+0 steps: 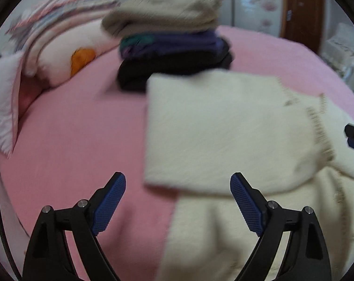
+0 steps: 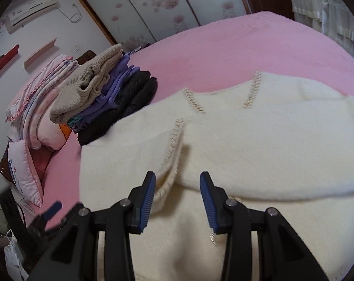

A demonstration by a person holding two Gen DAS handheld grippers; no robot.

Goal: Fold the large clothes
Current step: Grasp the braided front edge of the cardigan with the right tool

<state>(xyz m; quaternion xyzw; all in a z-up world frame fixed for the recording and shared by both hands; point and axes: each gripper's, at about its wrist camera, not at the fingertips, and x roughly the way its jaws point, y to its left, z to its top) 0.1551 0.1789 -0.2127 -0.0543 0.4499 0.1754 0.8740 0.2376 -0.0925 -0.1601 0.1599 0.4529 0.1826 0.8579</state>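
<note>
1. I am watching the cream garment (image 2: pixel 259 145) lying partly folded on the pink bed (image 2: pixel 223 51), just in front of the stack of folded clothes (image 2: pixel 111 93)
2. My left hand-held gripper (image 1: pixel 178 182) is hanging spread wide with nothing between its pads, at the garment's near left edge
3. My right hand-held gripper (image 2: pixel 178 183) is standing partly parted over the garment's stitched fold, pads not pressing it
</note>
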